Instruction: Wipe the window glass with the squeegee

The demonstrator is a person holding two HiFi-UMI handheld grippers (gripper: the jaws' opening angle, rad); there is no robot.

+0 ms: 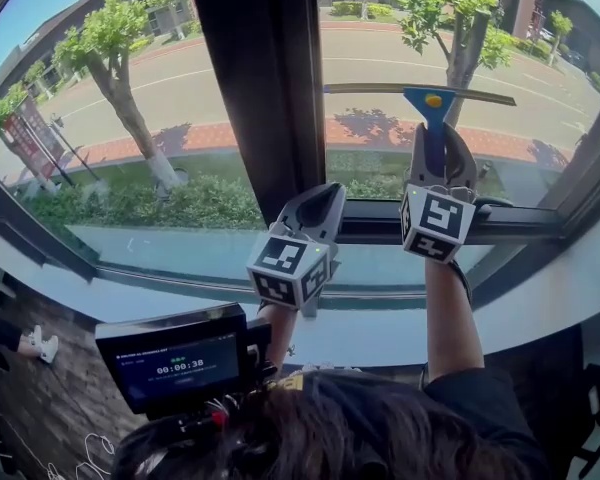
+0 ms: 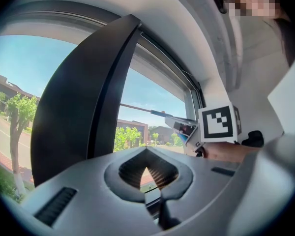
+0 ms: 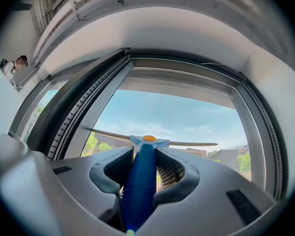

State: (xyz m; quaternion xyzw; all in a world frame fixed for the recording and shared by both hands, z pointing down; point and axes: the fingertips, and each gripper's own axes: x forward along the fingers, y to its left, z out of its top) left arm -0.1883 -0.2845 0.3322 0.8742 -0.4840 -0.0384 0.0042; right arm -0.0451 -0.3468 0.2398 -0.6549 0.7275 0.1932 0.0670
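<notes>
- The right claw (image 3: 146, 157) is closed on the blue handle of the squeegee (image 3: 140, 181), which stands upright between the jaws.
- The squeegee's blade (image 1: 420, 89) is held level across the right-hand pane of the window glass (image 1: 555, 78), well above the lower frame (image 1: 520, 220).
- The left claw (image 2: 147, 152) is shown with jaws together and nothing between them. It is held low in front of the dark mullion (image 1: 260, 78), just beside the right claw.
- Through the glass, a road (image 1: 200, 83) and trees (image 1: 110, 38) are seen.
</notes>
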